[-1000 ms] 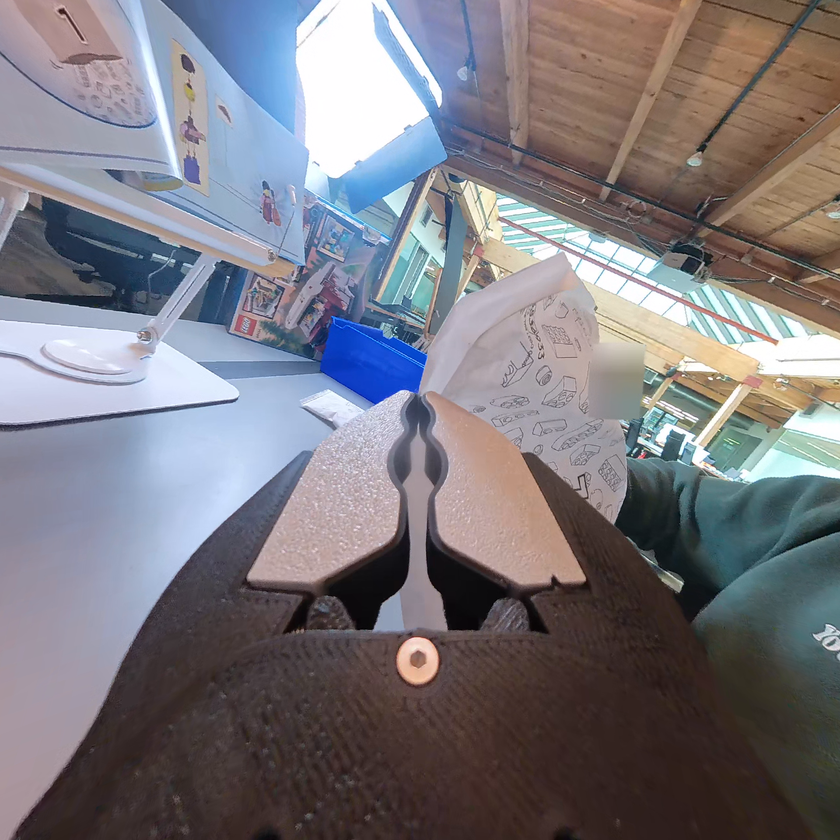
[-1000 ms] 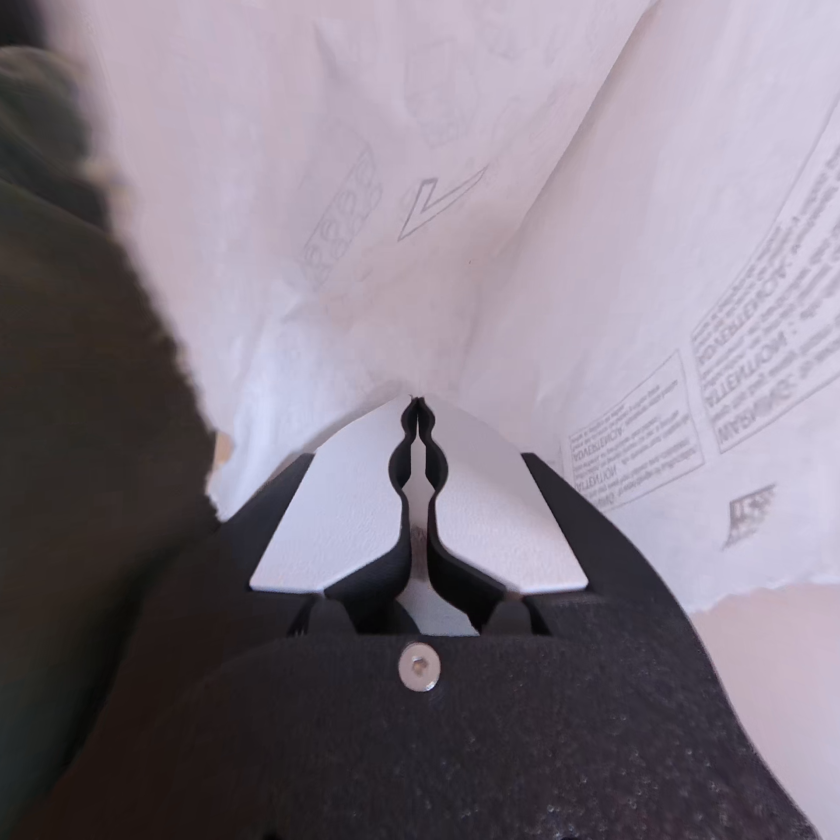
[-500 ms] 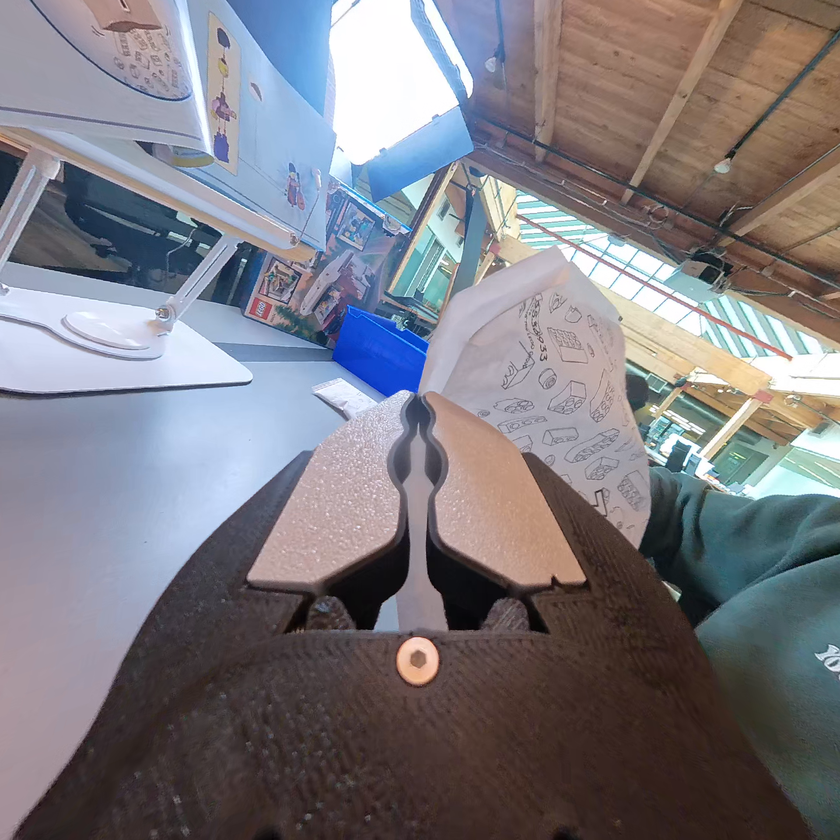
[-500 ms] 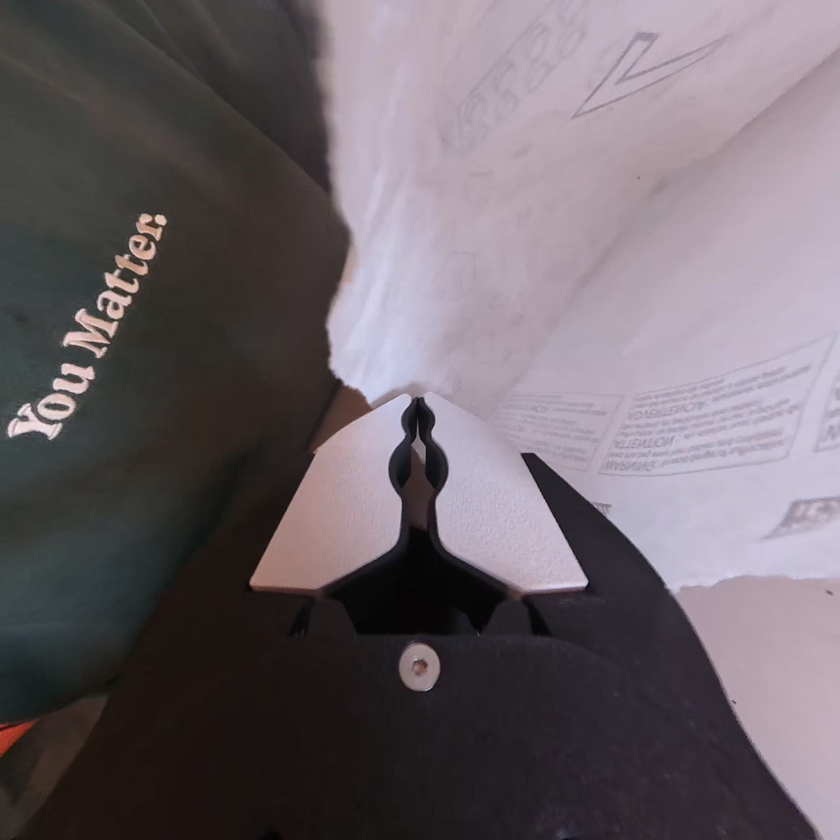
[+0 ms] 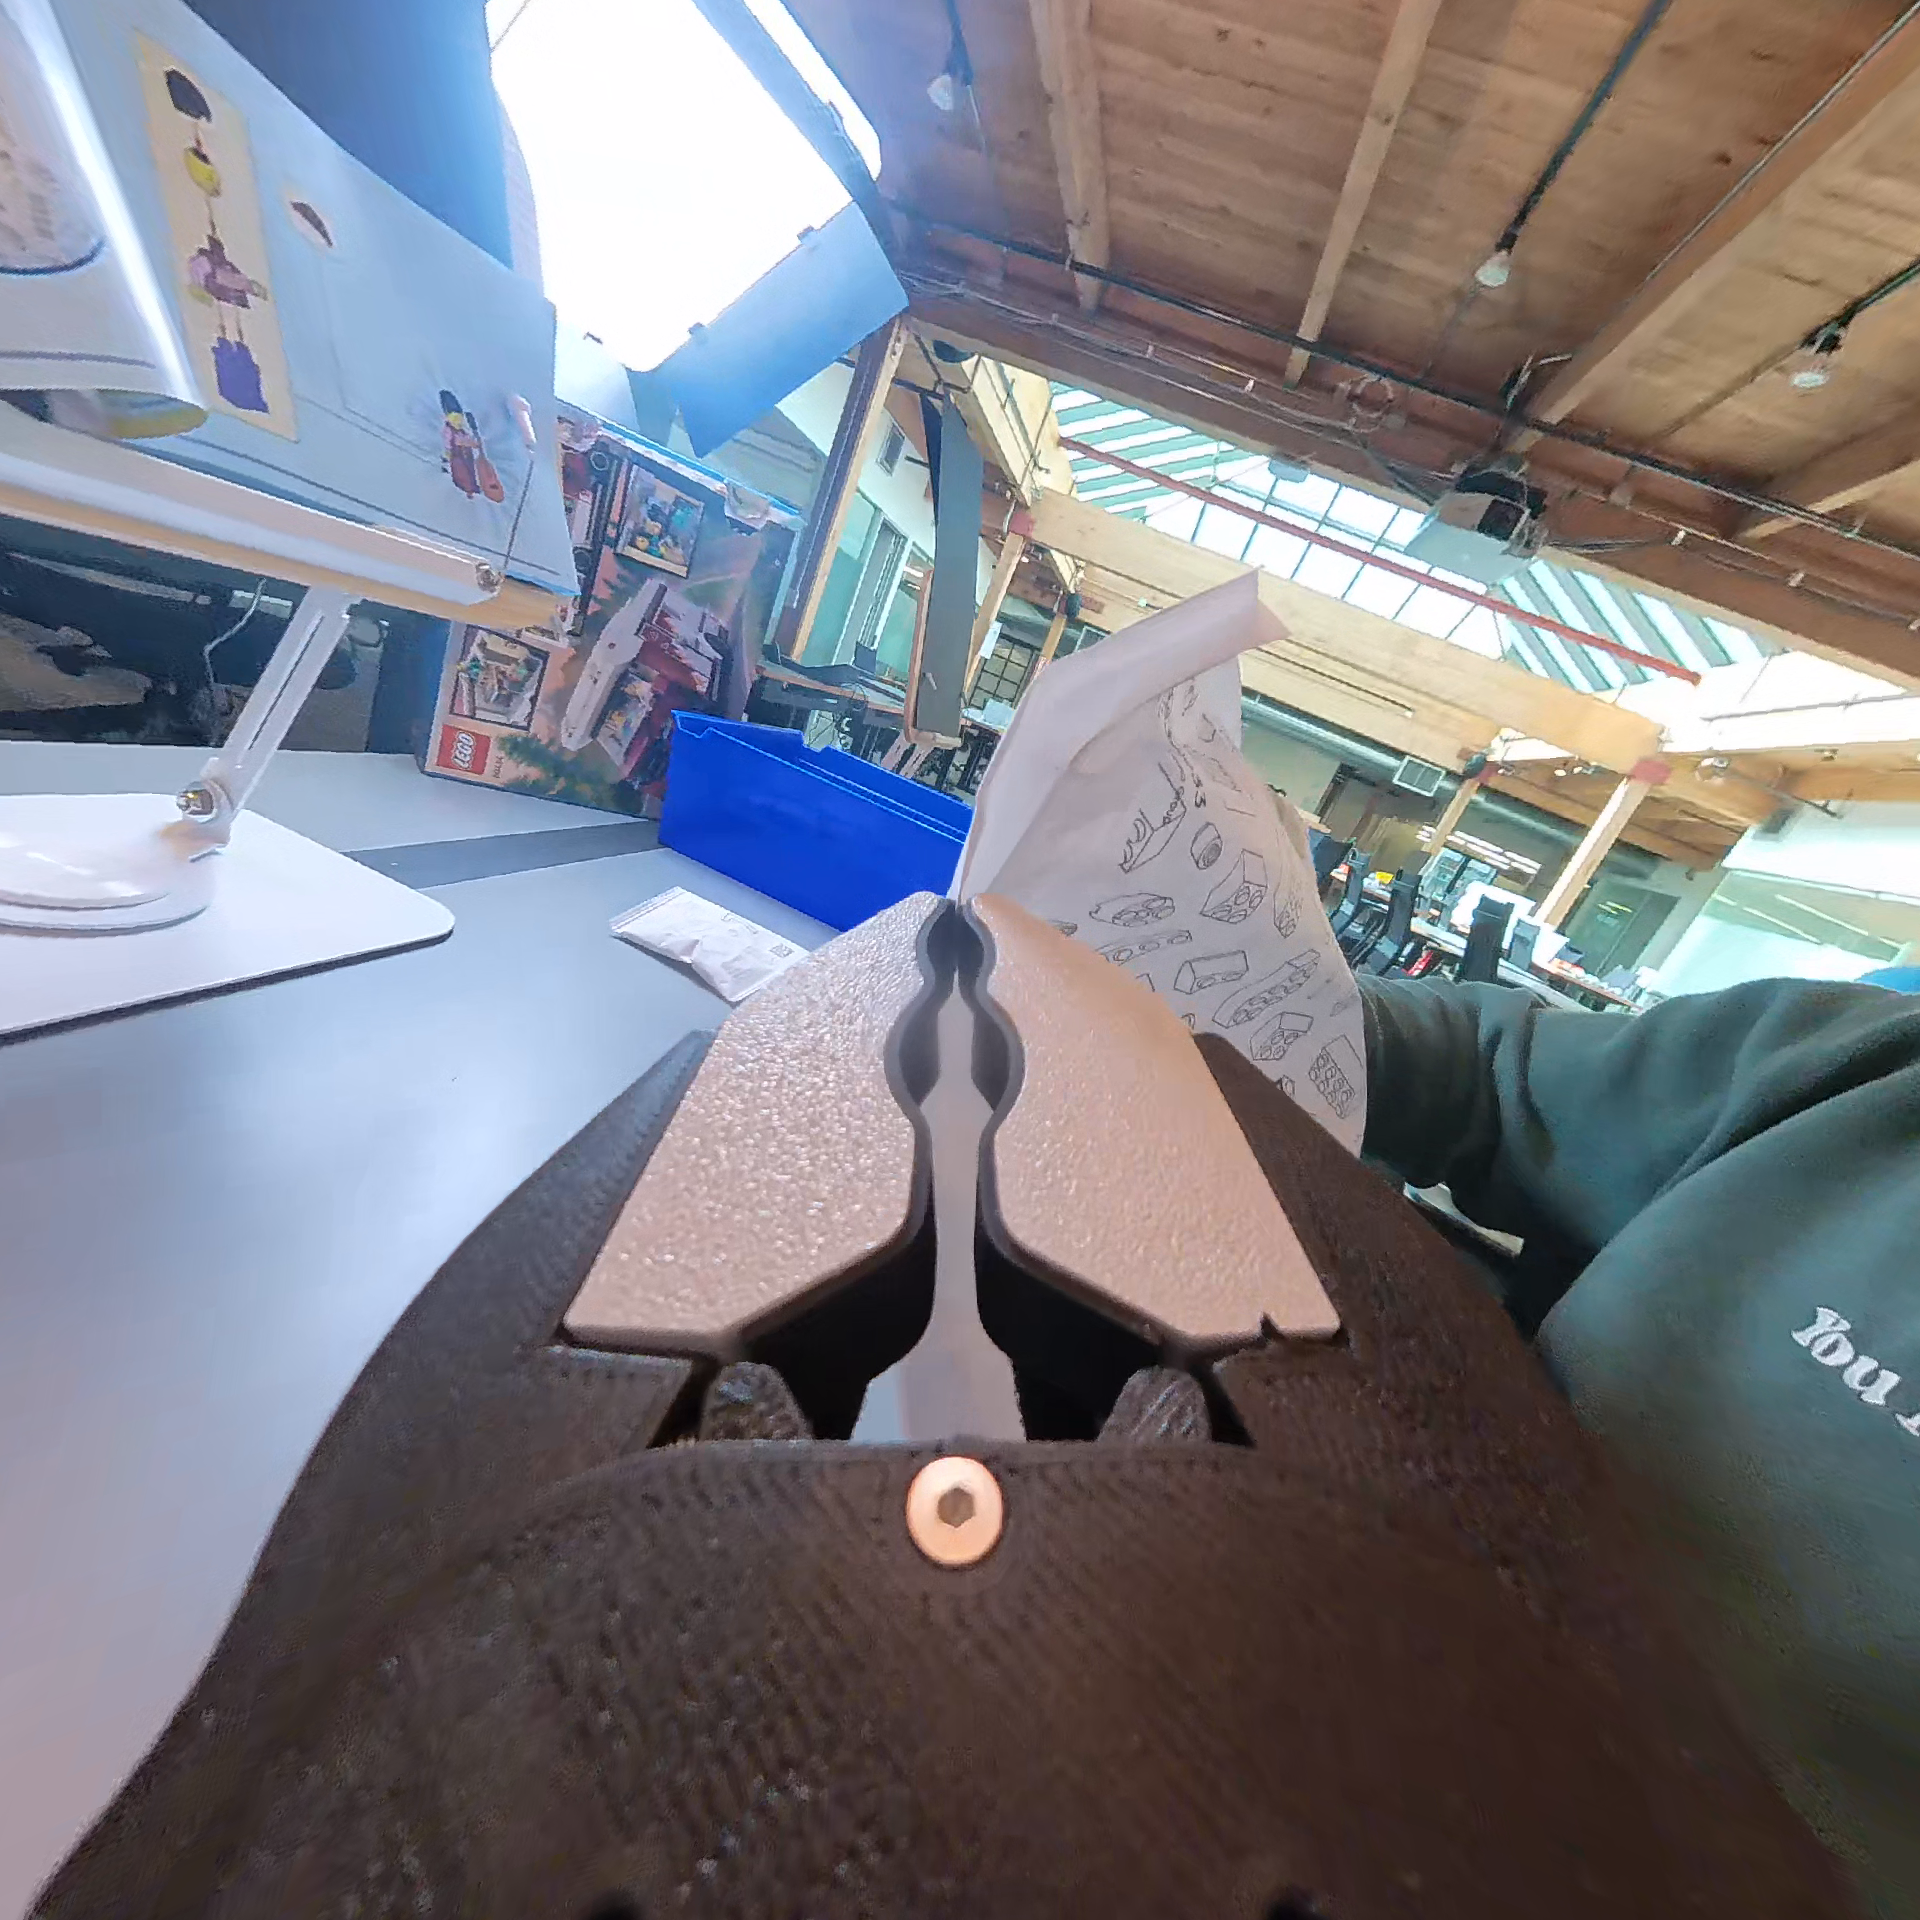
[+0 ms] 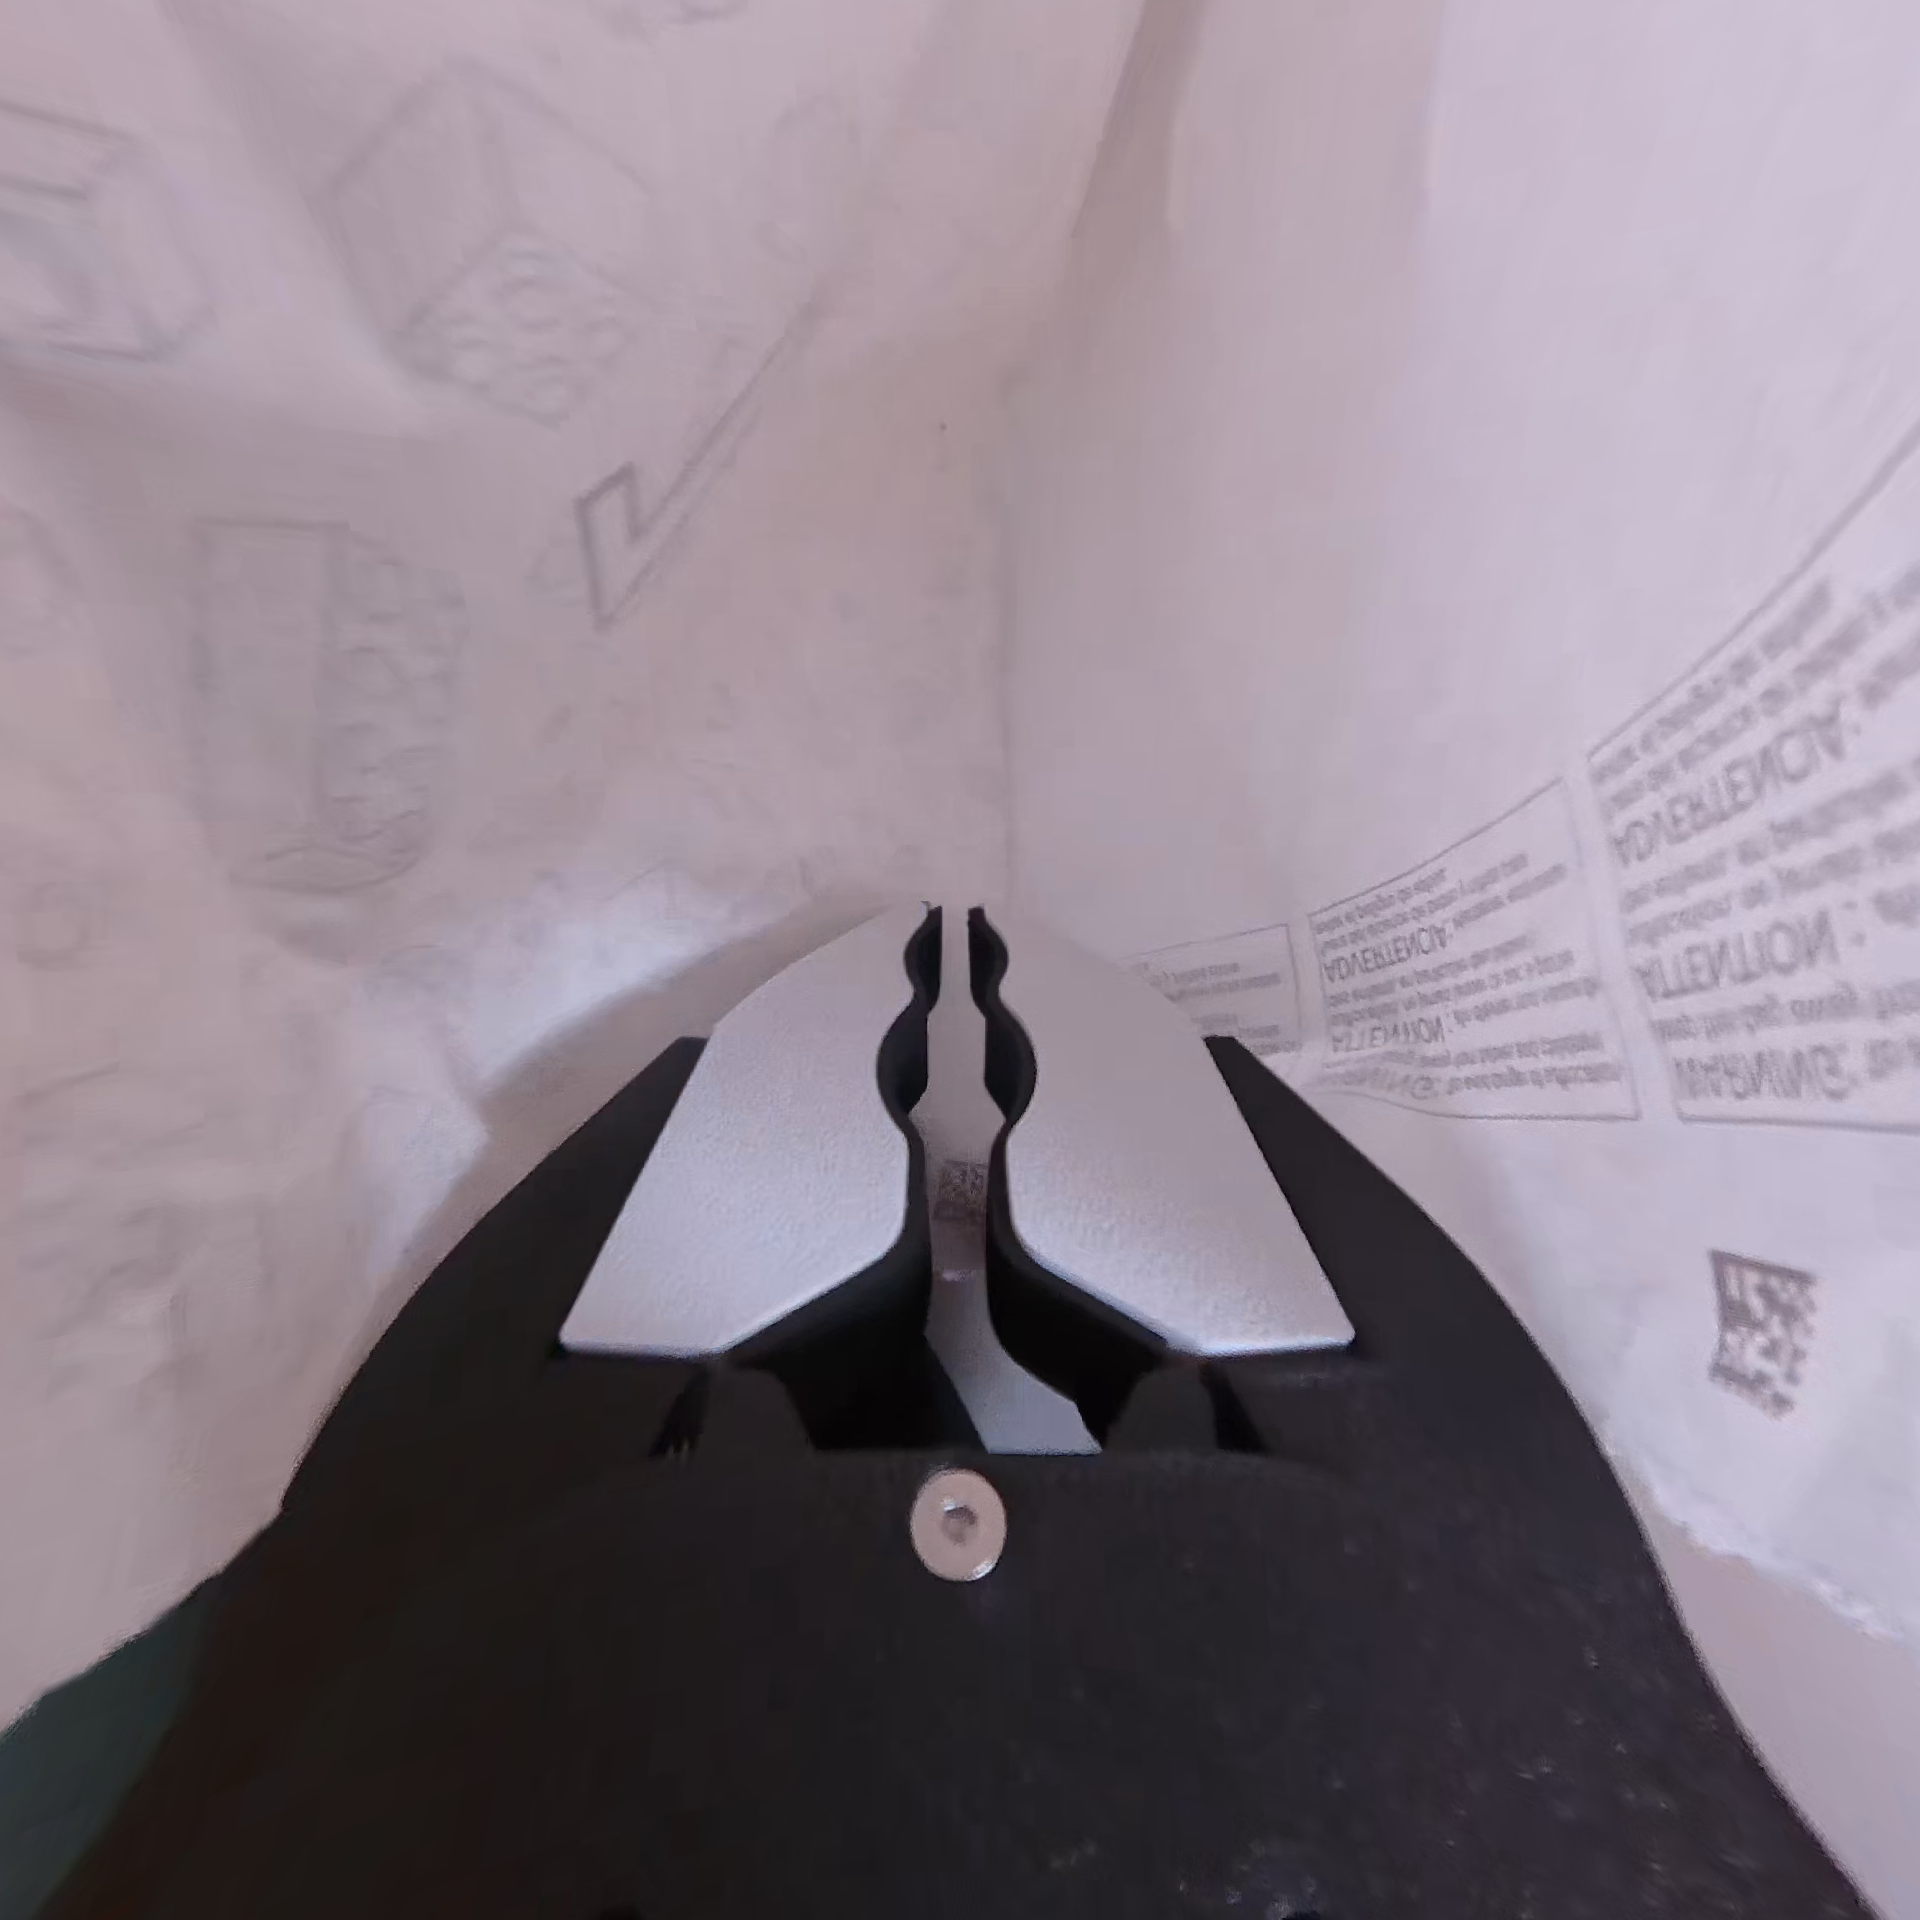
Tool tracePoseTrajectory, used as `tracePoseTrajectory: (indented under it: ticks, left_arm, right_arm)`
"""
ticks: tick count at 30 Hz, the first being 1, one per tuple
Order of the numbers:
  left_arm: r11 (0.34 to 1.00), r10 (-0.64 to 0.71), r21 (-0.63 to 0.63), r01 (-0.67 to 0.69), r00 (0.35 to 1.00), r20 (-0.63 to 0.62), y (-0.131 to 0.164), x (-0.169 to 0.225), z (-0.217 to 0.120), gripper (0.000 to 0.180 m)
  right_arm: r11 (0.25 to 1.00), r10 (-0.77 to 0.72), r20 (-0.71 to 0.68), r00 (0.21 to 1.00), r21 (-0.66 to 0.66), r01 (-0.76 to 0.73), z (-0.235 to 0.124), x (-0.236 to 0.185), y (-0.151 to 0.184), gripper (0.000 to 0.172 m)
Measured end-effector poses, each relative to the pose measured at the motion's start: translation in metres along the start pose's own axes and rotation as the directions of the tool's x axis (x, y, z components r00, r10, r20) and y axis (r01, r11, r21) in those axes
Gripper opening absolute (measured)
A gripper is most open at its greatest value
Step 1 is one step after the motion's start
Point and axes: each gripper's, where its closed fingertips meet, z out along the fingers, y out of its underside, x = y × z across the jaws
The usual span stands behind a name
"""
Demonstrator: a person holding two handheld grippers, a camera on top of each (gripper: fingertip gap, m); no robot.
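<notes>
My left gripper (image 5: 958,906) is shut on the edge of a white paper bag (image 5: 1195,883) printed with brick drawings. The bag rises up and to the right from the fingertips, above the grey table (image 5: 260,1143). In the right wrist view the same bag (image 6: 727,416) fills the frame, seen from close up with its print showing through in reverse. My right gripper (image 6: 948,912) points into the bag. Its fingers stand a narrow gap apart with only paper showing behind them, and they grip nothing. A dark green sleeve (image 5: 1662,1143) reaches in behind the bag.
A blue bin (image 5: 800,821) stands beyond the bag, with a small white packet (image 5: 717,940) lying in front of it. A toy box (image 5: 582,675) stands behind the bin. A white stand (image 5: 208,914) at the left holds an open booklet (image 5: 343,312). The tips of one gripper are about 20 cm away from the tips of the other.
The right gripper's fingers, shut in both earlier frames, have parted slightly. Its view swung from the green sleeve back into the bag. The left gripper stays shut on the bag.
</notes>
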Motion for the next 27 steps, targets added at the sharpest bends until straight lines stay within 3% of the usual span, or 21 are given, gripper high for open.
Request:
tracePoseTrajectory:
  ticks: [5, 9, 14, 16, 18, 19, 22, 27]
  left_arm:
    - [0.995, 0.098, -0.033, -0.096, 0.994, 0.045, -0.006, 0.002, -0.003, 0.000]
    - [0.958, 0.257, -0.148, -0.246, 0.965, 0.058, -0.005, 0.009, -0.003, 0.000]
    - [0.912, 0.331, -0.245, -0.328, 0.943, -0.028, 0.007, 0.025, -0.001, 0.002]
    - [0.898, 0.333, -0.270, -0.349, 0.937, -0.105, 0.015, 0.037, 0.001, 0.001]
    - [0.878, 0.336, -0.290, -0.381, 0.922, -0.193, 0.023, 0.052, 0.003, 0.003]
    - [0.870, 0.366, -0.270, -0.412, 0.908, -0.205, 0.019, 0.056, 0.003, 0.003]
    - [0.865, 0.386, -0.257, -0.431, 0.899, -0.209, 0.011, 0.057, -0.003, 0.013]
    - [0.872, 0.360, -0.265, -0.412, 0.906, -0.224, 0.014, 0.059, -0.006, 0.010]
  right_arm:
    - [1.000, 0.006, -0.105, 0.994, -0.005, -0.007, -0.008, 0.008, -0.013, 0.024]
    - [0.998, -0.056, -0.060, 0.997, -0.018, 0.055, -0.015, 0.000, -0.018, 0.024]
    - [0.992, -0.126, -0.091, 0.988, 0.005, 0.127, -0.016, 0.004, -0.025, 0.020]
    - [0.967, -0.230, -0.181, 0.956, 0.064, 0.245, -0.020, 0.005, -0.040, 0.013]
    - [0.883, -0.409, -0.308, 0.859, 0.104, 0.457, -0.028, 0.000, -0.058, 0.000]
    - [0.875, -0.421, -0.318, 0.850, 0.106, 0.473, -0.030, -0.003, -0.060, 0.000]
    - [0.940, -0.271, -0.177, 0.946, 0.165, 0.300, -0.030, -0.009, -0.057, 0.009]
    - [0.966, -0.209, -0.108, 0.972, 0.130, 0.222, -0.024, -0.009, -0.043, 0.042]
